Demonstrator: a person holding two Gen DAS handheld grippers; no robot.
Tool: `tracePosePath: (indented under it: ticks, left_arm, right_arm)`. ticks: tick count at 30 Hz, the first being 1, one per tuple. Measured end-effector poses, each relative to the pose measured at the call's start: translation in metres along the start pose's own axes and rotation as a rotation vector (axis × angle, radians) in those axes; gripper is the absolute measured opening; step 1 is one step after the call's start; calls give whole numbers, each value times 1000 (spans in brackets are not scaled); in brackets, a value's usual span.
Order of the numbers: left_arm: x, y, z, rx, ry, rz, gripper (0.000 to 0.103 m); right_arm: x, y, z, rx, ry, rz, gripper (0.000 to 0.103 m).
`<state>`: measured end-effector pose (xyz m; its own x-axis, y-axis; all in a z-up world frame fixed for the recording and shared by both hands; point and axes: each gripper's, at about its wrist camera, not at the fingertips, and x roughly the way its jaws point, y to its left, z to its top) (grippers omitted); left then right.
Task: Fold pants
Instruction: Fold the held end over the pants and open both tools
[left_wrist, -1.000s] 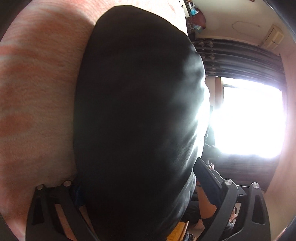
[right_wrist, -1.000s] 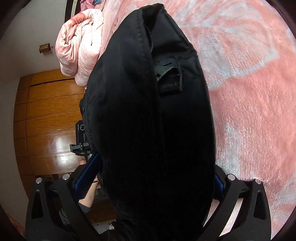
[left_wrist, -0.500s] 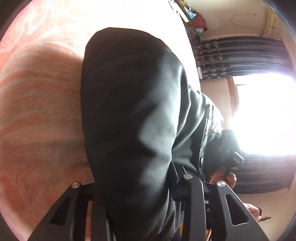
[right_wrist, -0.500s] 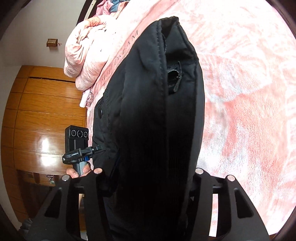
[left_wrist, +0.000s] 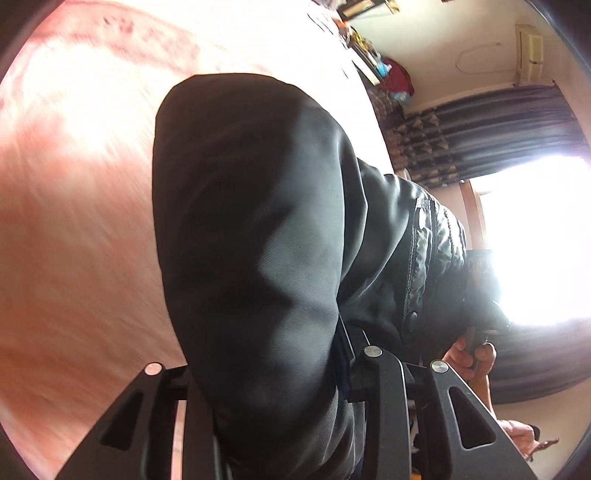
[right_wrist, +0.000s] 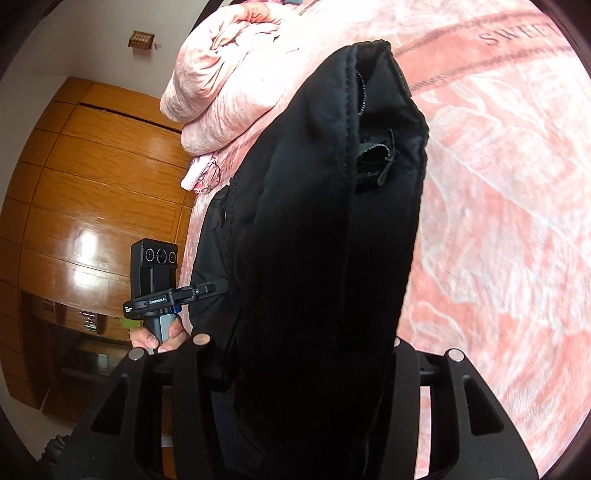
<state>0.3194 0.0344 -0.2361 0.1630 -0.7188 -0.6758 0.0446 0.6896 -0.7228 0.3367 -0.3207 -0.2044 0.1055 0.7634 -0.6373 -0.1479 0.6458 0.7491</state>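
1. Pink patterned bedding (left_wrist: 74, 221) fills the left half of the left wrist view, with dark curtains (left_wrist: 491, 125) and a glaring window (left_wrist: 535, 240) at the right.
2. Compared with a second ago, the fingers have drawn in from wide apart to narrow, so the left gripper (left_wrist: 280, 387) is now clamped on the black pants (left_wrist: 258, 221), which hang forward from between the jaws over the bed.
3. More of the garment shows now: a seam with a snap (left_wrist: 413, 314) has come into sight beyond the fold, so the cloth has been raised and turned.
4. I judge this as the grip secured and the carrying of the fold begun.
5. The person's right hand (left_wrist: 471, 354) shows low at the right, wrapped round a handle, level with this gripper.
6. Wooden wardrobe panels (right_wrist: 74, 203) and a bundled pink quilt (right_wrist: 236, 74) back the right wrist view, with the pink bed cover (right_wrist: 498, 184) at the right.
7. Here too the jaws have narrowed since a second ago; the right gripper (right_wrist: 295, 369) pinches the pants (right_wrist: 314, 258) at a thick seamed edge, where a small tab (right_wrist: 373, 162) hangs.
8. The left gripper (right_wrist: 173, 291) appears at the left, held by the left hand (right_wrist: 159, 338), its fingers reaching into the cloth just beside.
9. Both tools point forward side by side, the pants lifted between them above the bed.
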Motion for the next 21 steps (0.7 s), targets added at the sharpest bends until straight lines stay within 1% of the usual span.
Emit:
tracePosePath:
  ticks: [5, 7, 10, 11, 13, 14, 15, 17, 18, 21]
  left_arm:
    - [-29, 41, 48, -37, -20, 40, 33]
    - [-32, 62, 66, -72, -22, 41, 33]
    - [-29, 92, 85, -111, -10, 45, 33]
    - [-30, 105, 92, -128, 0, 43, 33]
    - [-27, 128, 97, -162, 25, 52, 33]
    - [-25, 136, 99, -173, 38, 52, 33]
    - [-28, 147, 101, -177, 44, 42, 33]
    - [-26, 153, 101, -169, 44, 22, 34]
    - [-25, 156, 102, -163, 42, 19, 35]
    - [-19, 166, 110, -165, 40, 13, 39]
  right_arm:
    - [48, 11, 50, -23, 39, -8, 47]
    - [68, 11, 69, -25, 56, -13, 47]
    - [97, 7, 93, -15, 82, -20, 47]
    - [105, 3, 97, -4, 94, -22, 47]
    - [120, -9, 100, 19, 121, -34, 47]
    - [129, -11, 96, 30, 129, -46, 48]
    - [139, -14, 104, 43, 133, -53, 50]
    - [143, -29, 102, 71, 137, -33, 52]
    - [138, -35, 98, 78, 140, -24, 53]
    - [143, -40, 102, 89, 143, -23, 58]
